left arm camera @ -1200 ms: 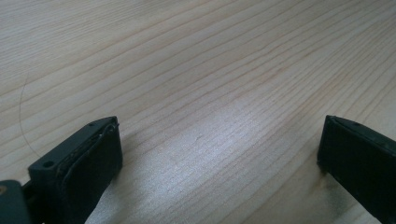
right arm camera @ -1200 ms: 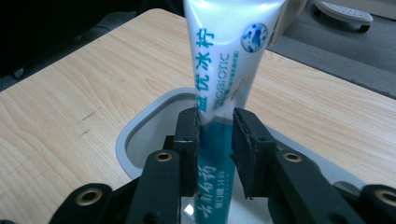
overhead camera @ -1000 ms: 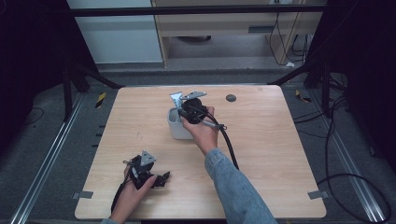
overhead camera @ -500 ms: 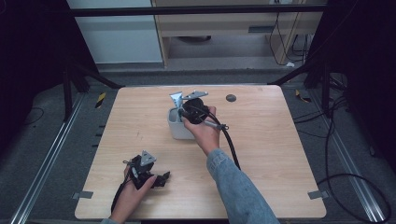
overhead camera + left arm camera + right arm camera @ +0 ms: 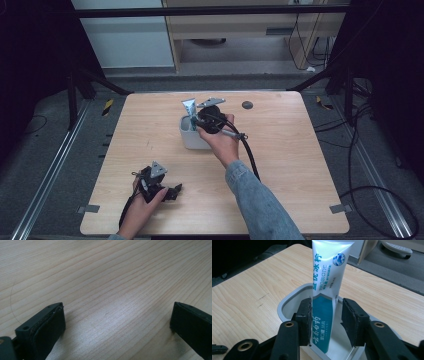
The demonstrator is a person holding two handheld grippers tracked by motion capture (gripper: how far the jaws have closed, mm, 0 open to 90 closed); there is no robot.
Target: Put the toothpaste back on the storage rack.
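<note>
The right gripper has just been opening. Its jaws now stand a little apart on either side of the toothpaste tube, which is between them but seems no longer pinched — a narrow gap shows on the right side, while the left pad sits at or just against the tube's edge. The tube stands nearly upright in the white rectangular cup, its lower end down inside. From the high view, the cup sits toward the far middle of the wooden table, with the tube sticking up out of it and the right gripper just beside it.

By my reading, the placing is done: the tube is delivered into the cup and let go, and what remains is to draw the gripper away without tipping it.

The left gripper rests low over bare table near the front edge, jaws wide apart with nothing between them — also seen in the high view.

The tube reads "PROBIOTIC" beneath a column of large Chinese characters, with a round blue emblem near its top; the smaller print is too fine to read.
</note>
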